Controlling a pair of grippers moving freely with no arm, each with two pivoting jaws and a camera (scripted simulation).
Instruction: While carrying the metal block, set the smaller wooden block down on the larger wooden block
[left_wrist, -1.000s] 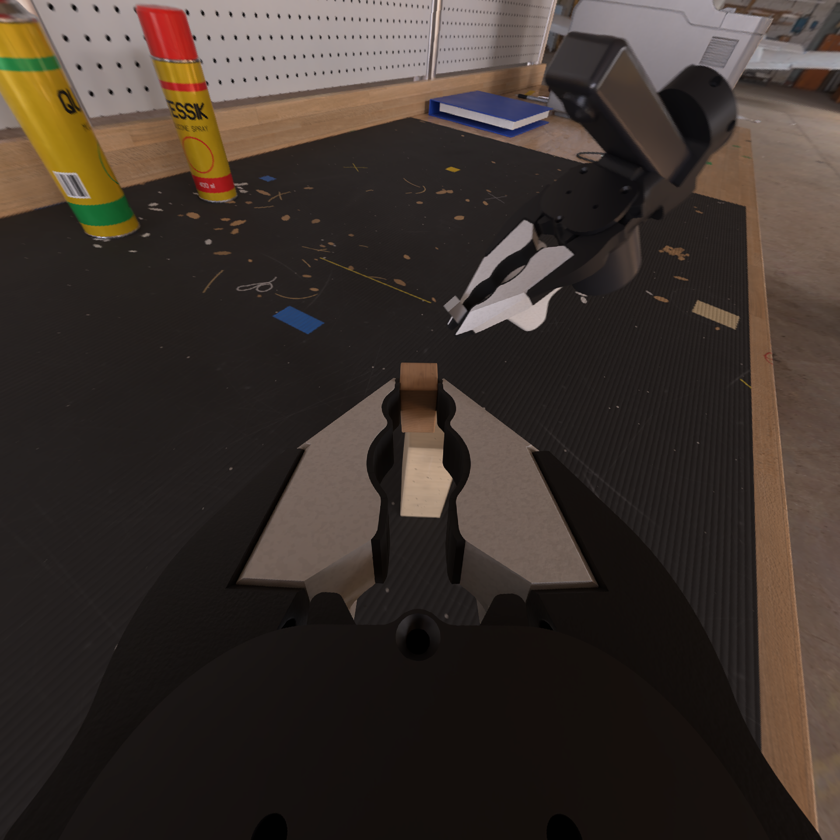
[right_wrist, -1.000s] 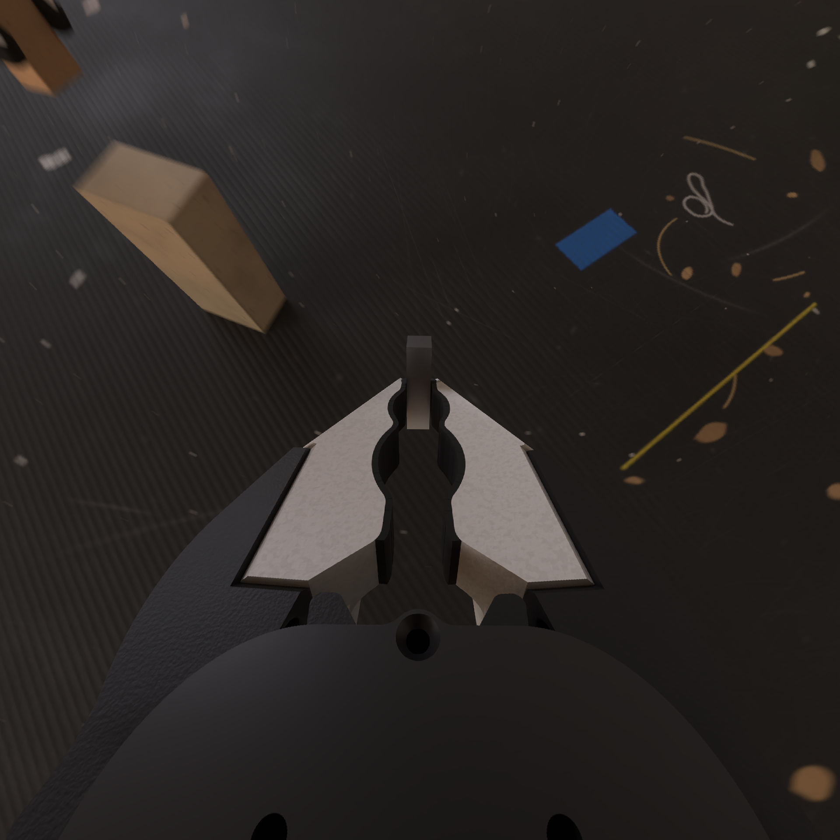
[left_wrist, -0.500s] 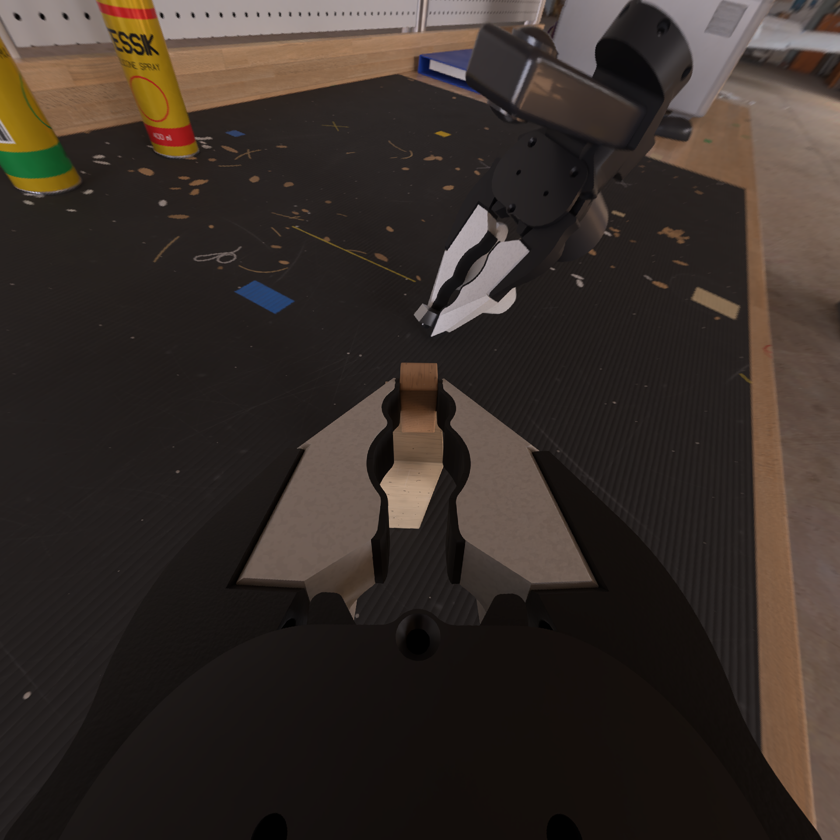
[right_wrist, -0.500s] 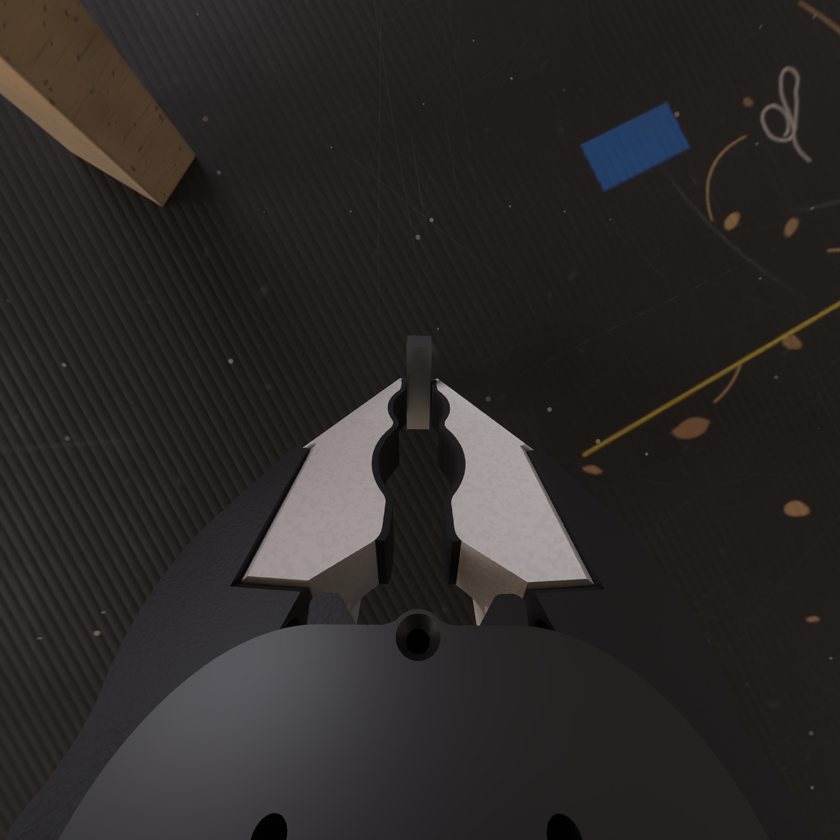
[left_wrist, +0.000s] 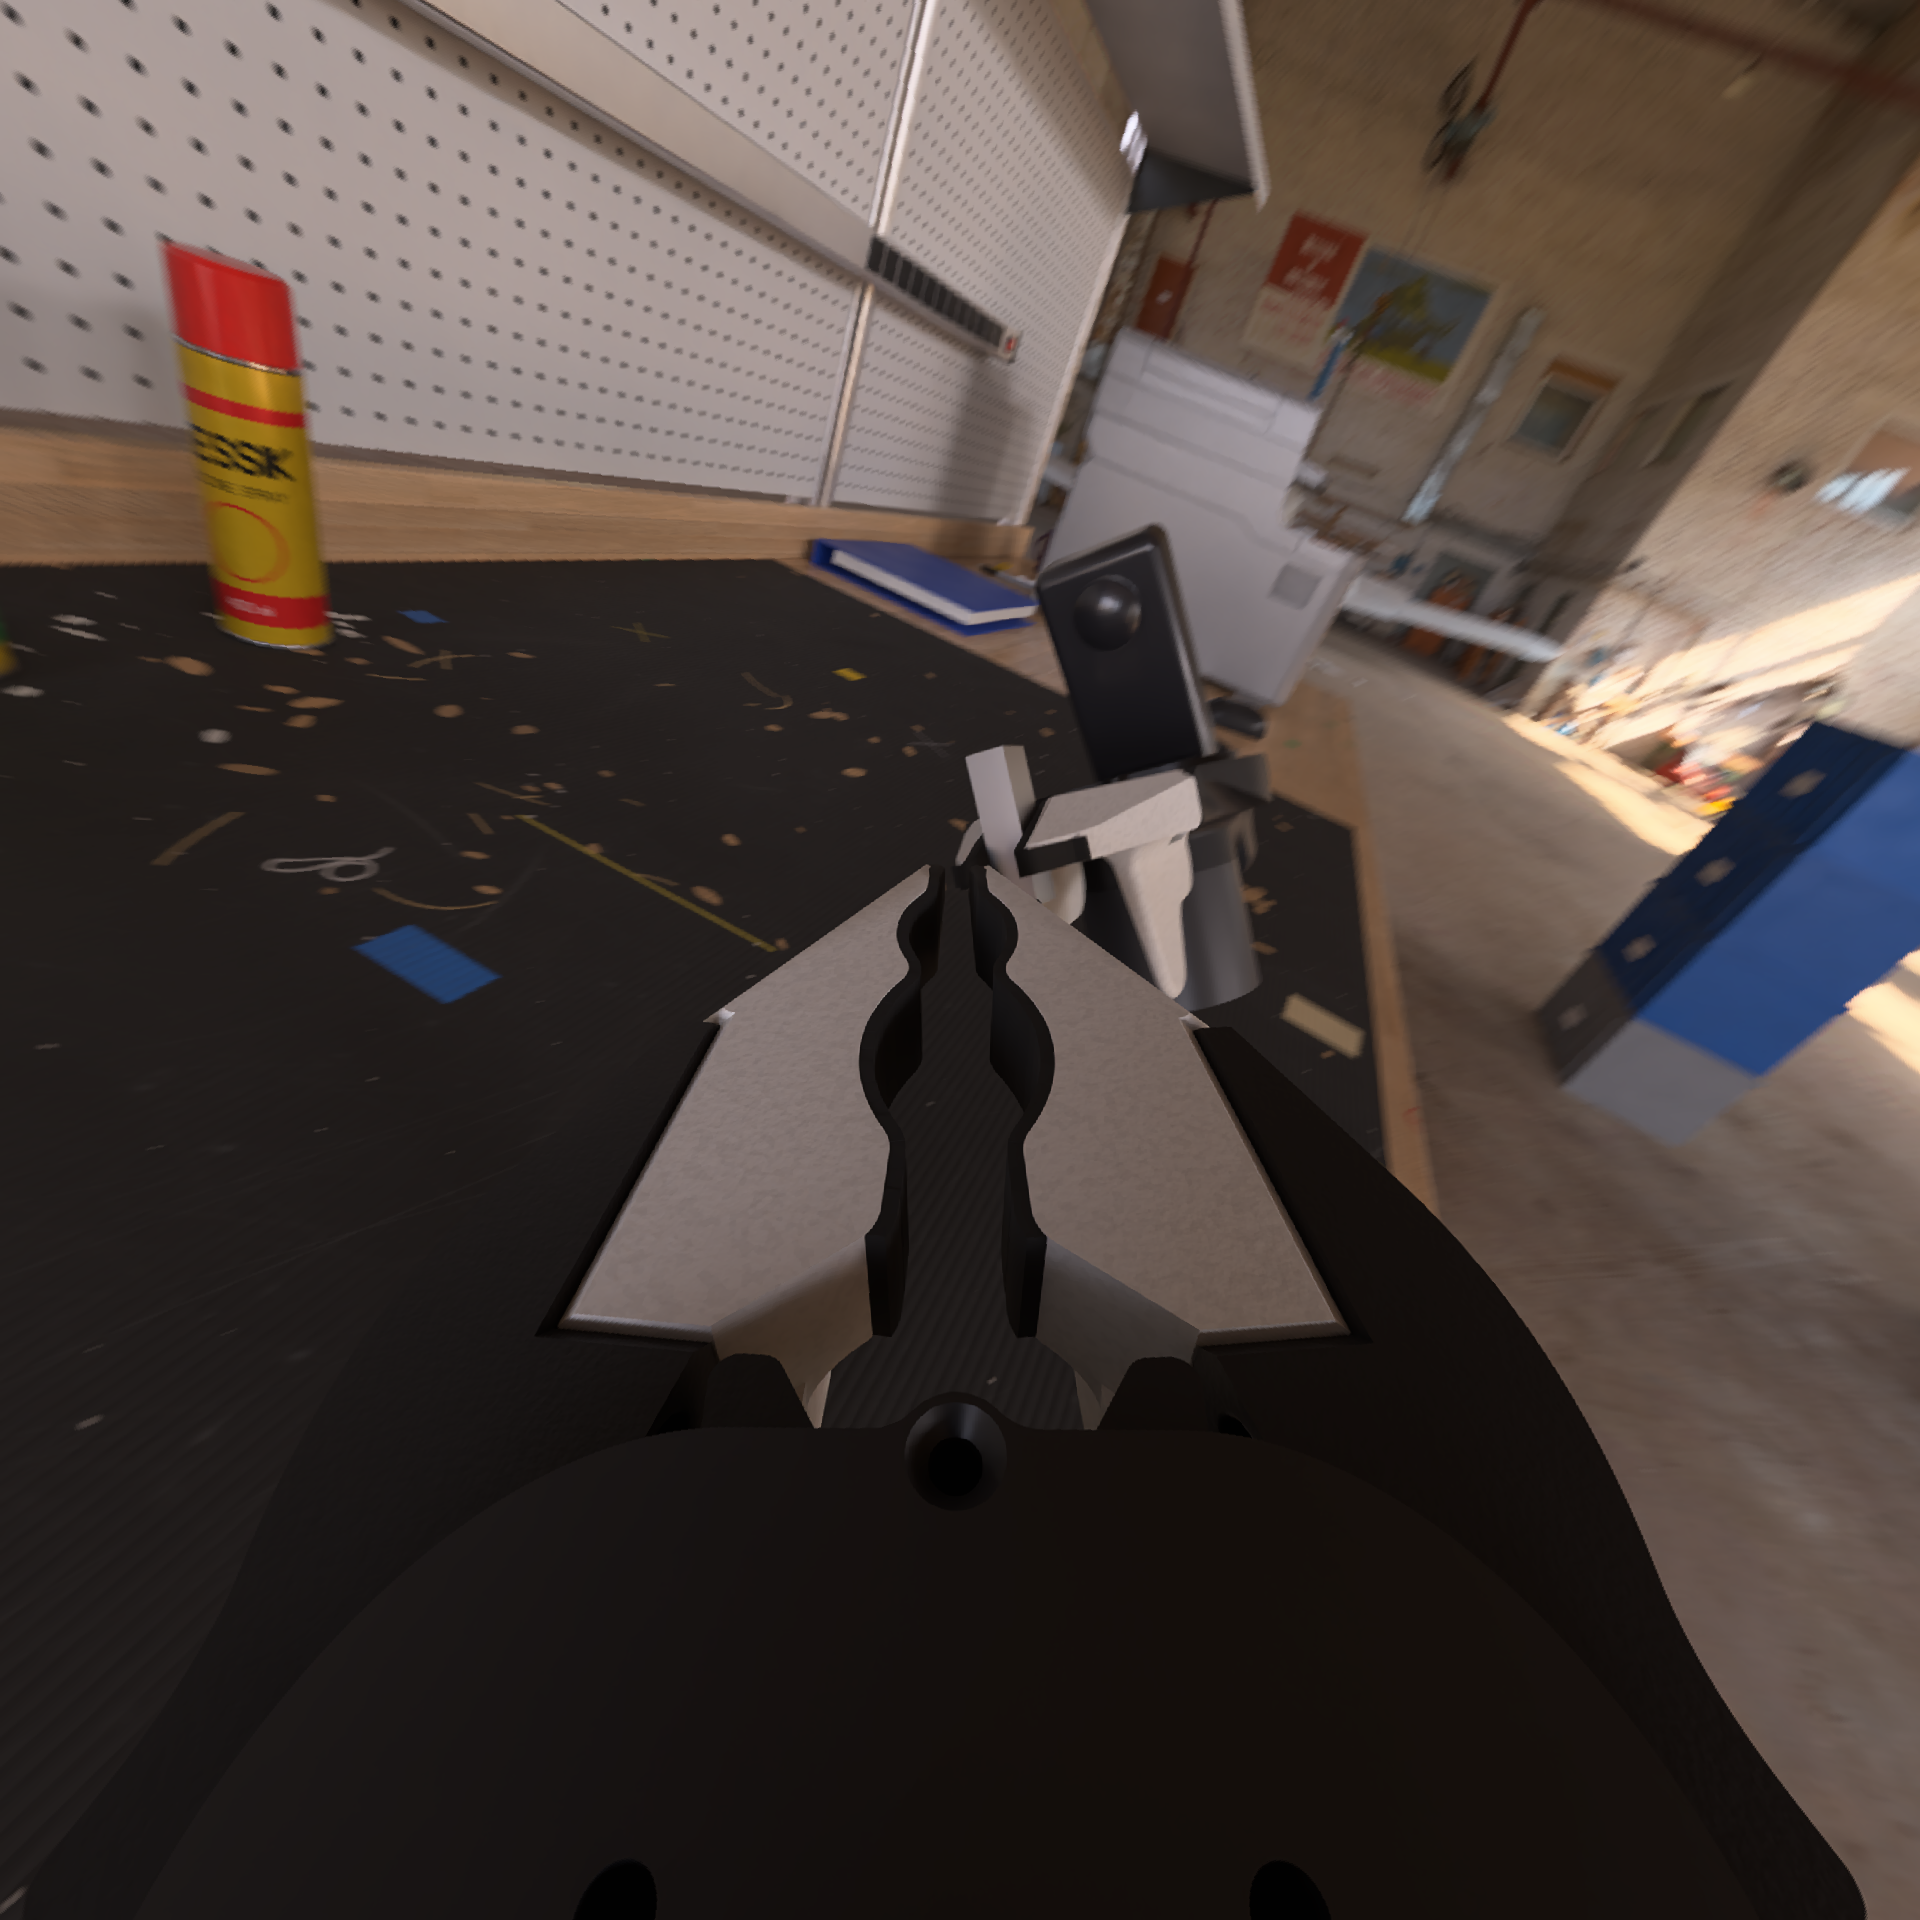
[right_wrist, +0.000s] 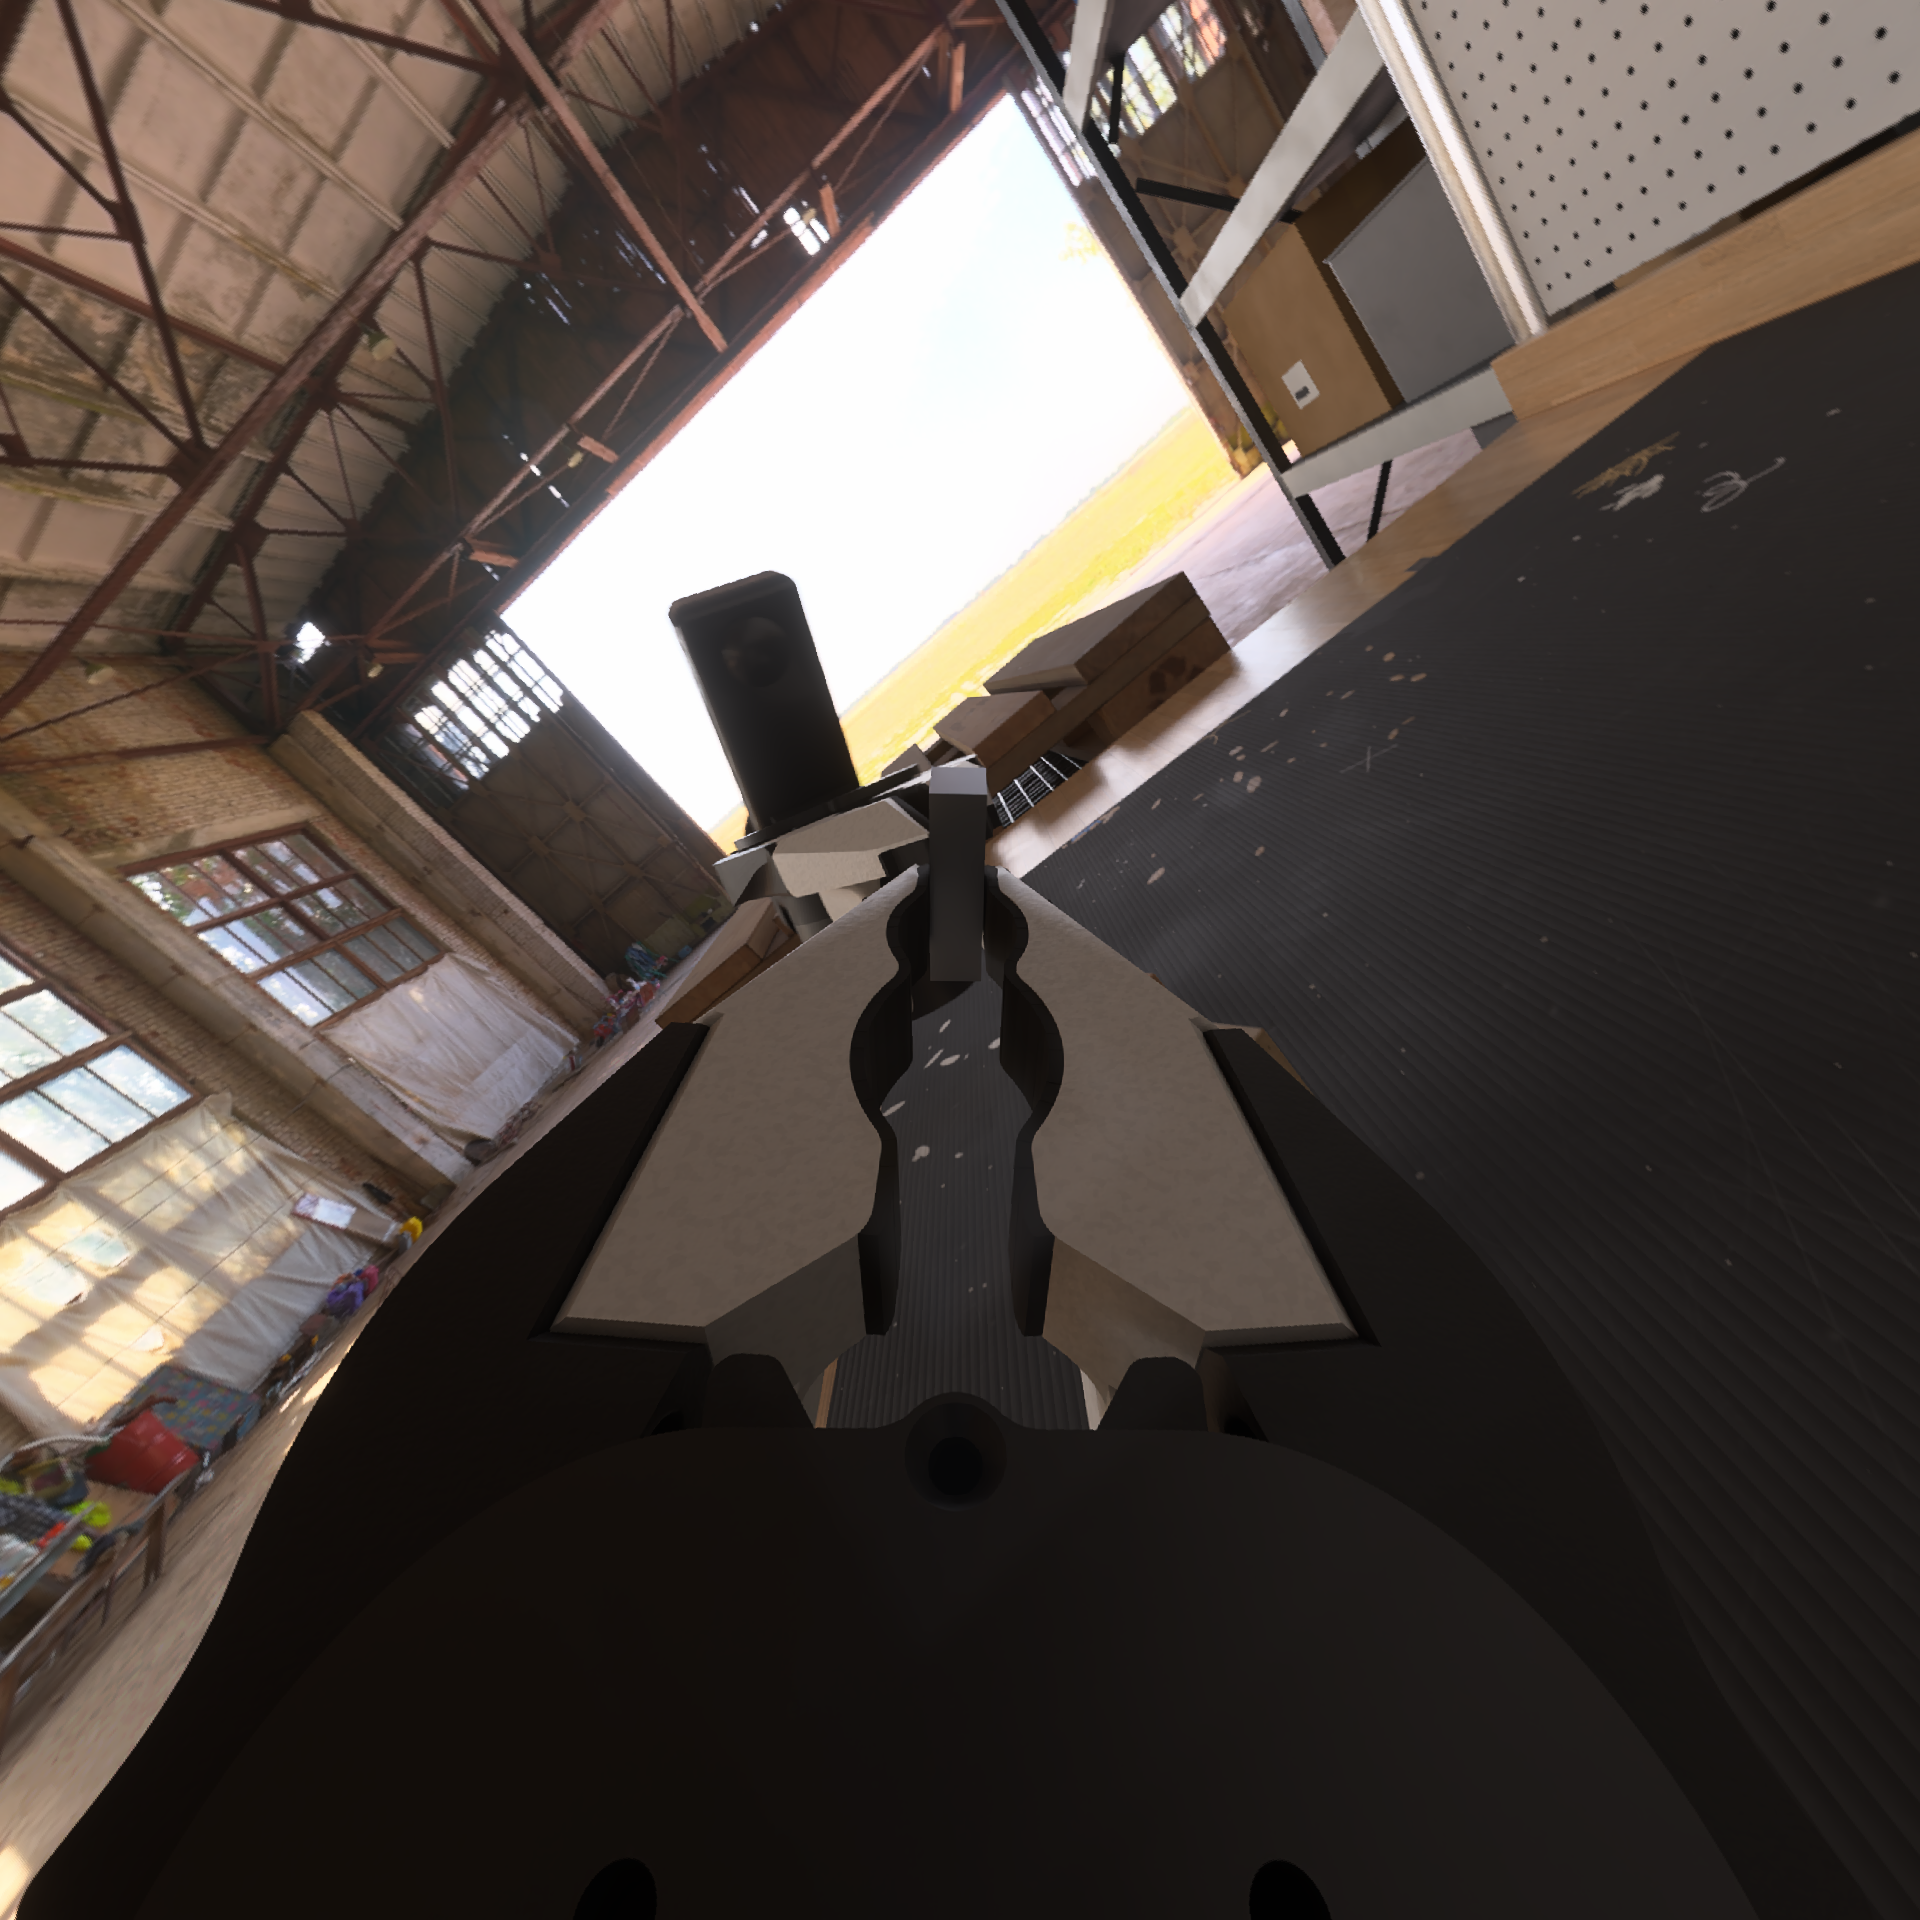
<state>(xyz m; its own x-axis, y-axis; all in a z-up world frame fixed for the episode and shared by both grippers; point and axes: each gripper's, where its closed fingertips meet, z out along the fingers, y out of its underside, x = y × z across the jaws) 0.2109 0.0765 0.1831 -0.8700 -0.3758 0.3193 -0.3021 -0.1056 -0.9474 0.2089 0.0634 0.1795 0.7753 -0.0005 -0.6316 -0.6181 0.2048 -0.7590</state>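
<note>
My left gripper (left_wrist: 961, 899) is shut with nothing between its fingers, low over the black mat (left_wrist: 312, 1143). My right gripper (right_wrist: 956, 904) is shut on the grey metal block (right_wrist: 956, 862), which sticks out past the fingertips. The two grippers face each other almost tip to tip: the right gripper (left_wrist: 1013, 842) shows just beyond my left fingertips, and the left gripper (right_wrist: 831, 857) shows just beyond the metal block. A tan wooden piece (right_wrist: 727, 966) peeks out beside my right gripper's left finger; I cannot tell which block it is. No wooden block shows in the left wrist view.
A red and yellow spray can (left_wrist: 249, 457) stands at the back left below the pegboard. A blue binder (left_wrist: 925, 582) lies at the back. The bench's wooden edge (left_wrist: 1392, 1039) runs along the right. Stacked boards (right_wrist: 1112, 655) lie beyond the mat's far end.
The smaller wooden block has left my left gripper and its fingers have closed together. Both views have swung up from the mat, and the grippers have come tip to tip. The right still holds the metal block.
</note>
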